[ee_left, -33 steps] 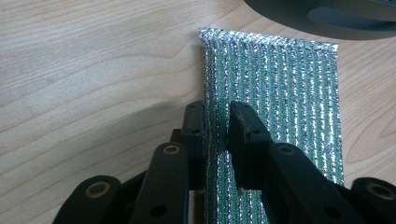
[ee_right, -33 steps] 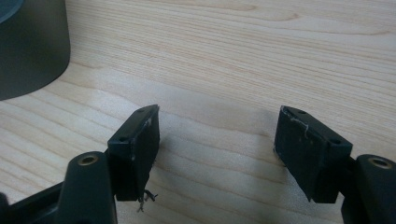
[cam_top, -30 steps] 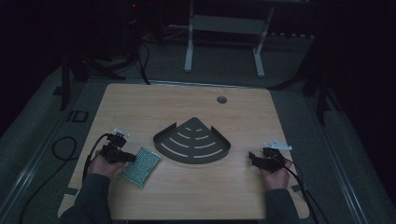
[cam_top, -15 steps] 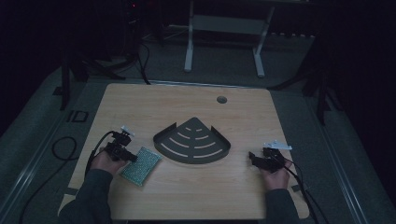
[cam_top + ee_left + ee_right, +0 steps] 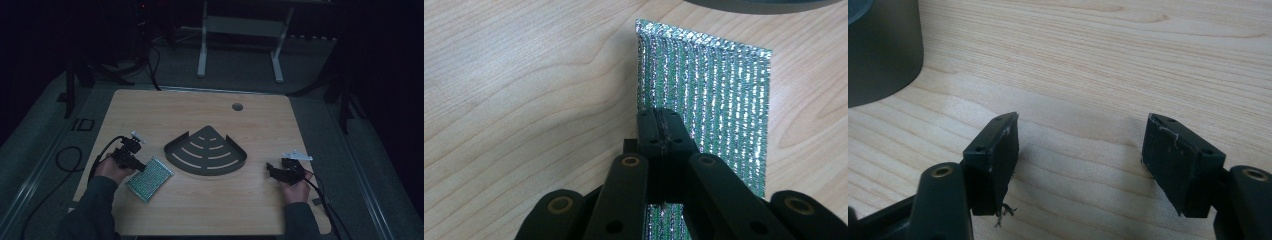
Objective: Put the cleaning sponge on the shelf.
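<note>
A green glittery scouring pad [image 5: 150, 172] lies at the front left of the wooden table [image 5: 200, 115]. My left gripper [image 5: 134, 162] sits at its left edge; in the left gripper view the jaws [image 5: 663, 122] are pressed together over the pad [image 5: 719, 100], apparently pinching it. A dark fan-shaped slotted tray [image 5: 205, 172] rests mid-table. My right gripper [image 5: 272, 170] is low over bare wood just right of the tray, and its jaws [image 5: 1080, 145] stand wide apart with nothing between them. The tray's wall [image 5: 883, 55] shows at that view's upper left.
A round cable hole [image 5: 237, 106] sits near the table's far edge. Black cable [image 5: 67, 160] loops off the left side on the floor. A white metal frame [image 5: 240, 25] stands behind the table. The tray's rim [image 5: 764, 4] lies just beyond the pad.
The pad has turned and shifted slightly with my left gripper, which edged a little forward. My right gripper has stayed in place and open.
</note>
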